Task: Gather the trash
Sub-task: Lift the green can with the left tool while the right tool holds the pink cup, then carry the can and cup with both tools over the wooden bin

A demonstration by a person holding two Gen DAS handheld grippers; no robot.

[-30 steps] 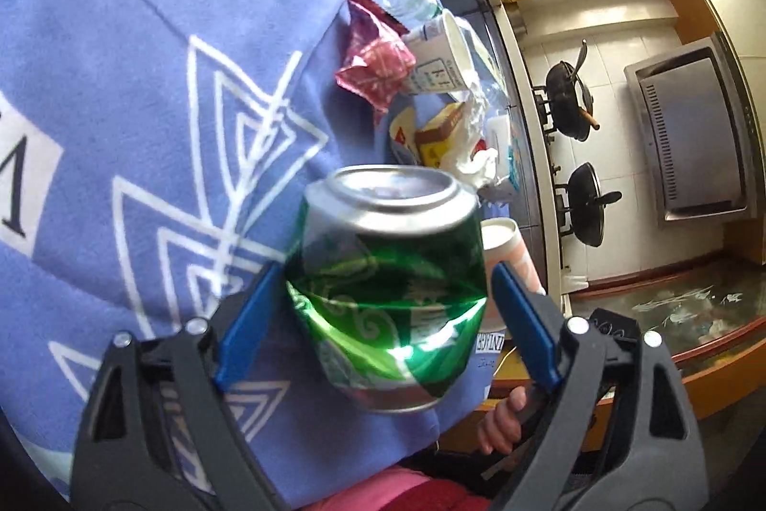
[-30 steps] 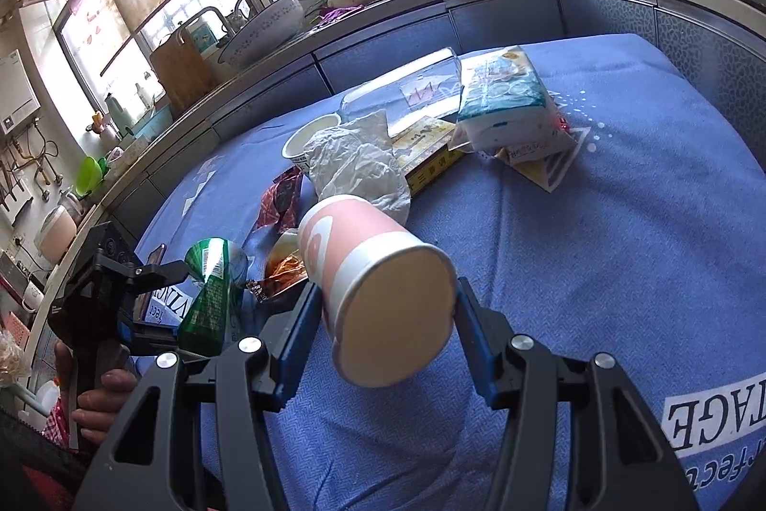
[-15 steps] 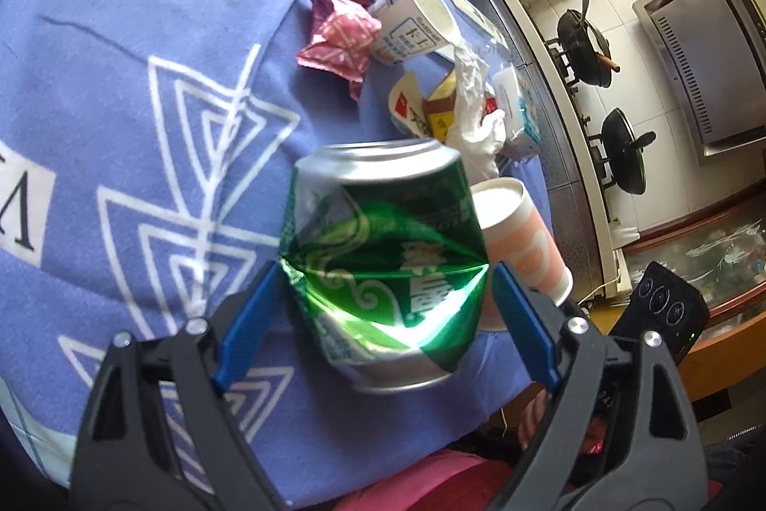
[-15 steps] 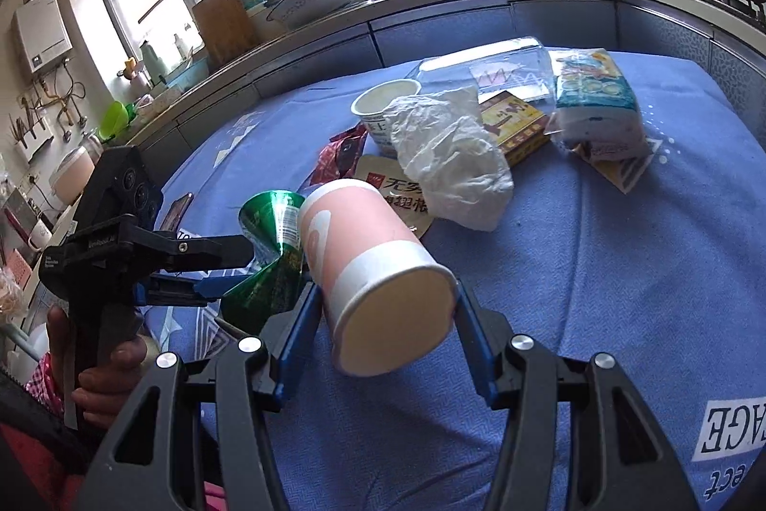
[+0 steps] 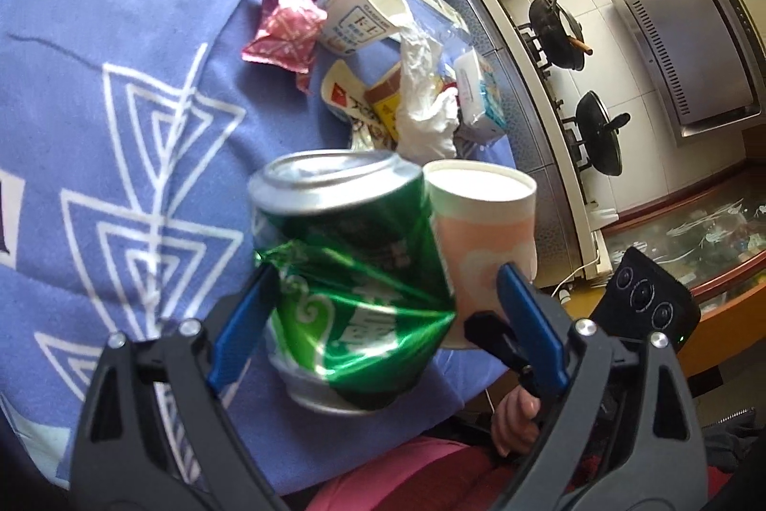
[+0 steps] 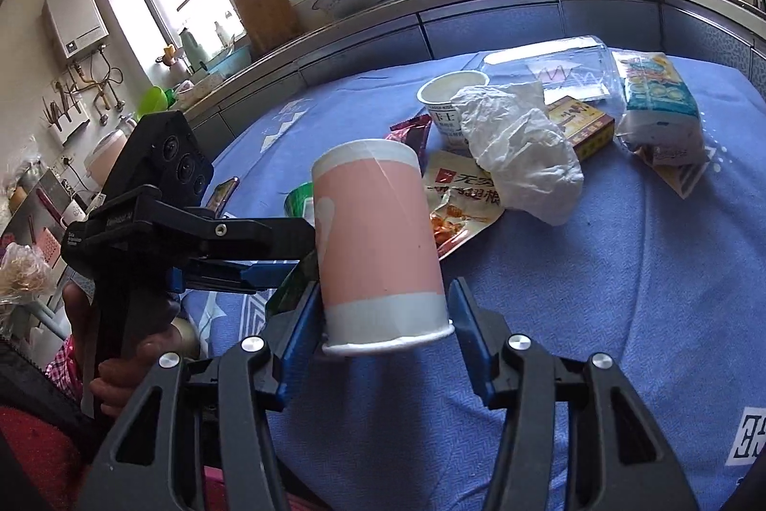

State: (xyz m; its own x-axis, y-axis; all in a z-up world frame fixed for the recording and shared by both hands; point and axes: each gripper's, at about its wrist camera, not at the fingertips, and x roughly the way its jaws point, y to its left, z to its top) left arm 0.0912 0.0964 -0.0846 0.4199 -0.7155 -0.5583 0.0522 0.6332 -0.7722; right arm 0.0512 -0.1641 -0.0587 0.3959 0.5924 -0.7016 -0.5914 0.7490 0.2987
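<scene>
A crushed green can [image 5: 354, 271] hangs between the jaws of my left gripper [image 5: 383, 271], which are opening. The left blue pad [image 5: 244, 319] still touches the can's creased side, while a gap shows at the right pad. My right gripper [image 6: 383, 288] is shut on a pink and white paper cup [image 6: 378, 238], gripped near its rolled rim. The cup [image 5: 483, 223] stands right beside the can, touching it. From the right wrist view my left gripper [image 6: 297, 252] reaches up to the cup's left side, and the can is mostly hidden behind the cup.
More trash lies on the blue tablecloth [image 6: 622, 295]: a white yogurt cup [image 5: 364, 13], a red wrapper [image 5: 282, 32], crumpled white plastic [image 6: 522, 147], a snack packet [image 6: 459, 195], a yellow box [image 6: 579, 123], a tissue pack [image 6: 660, 104]. A counter with pans [image 5: 555, 27] runs behind.
The two grippers have come together, so the pink cup now sits against the can. The cup has swung from facing the camera to upright. A gap has appeared at the left gripper's right pad.
</scene>
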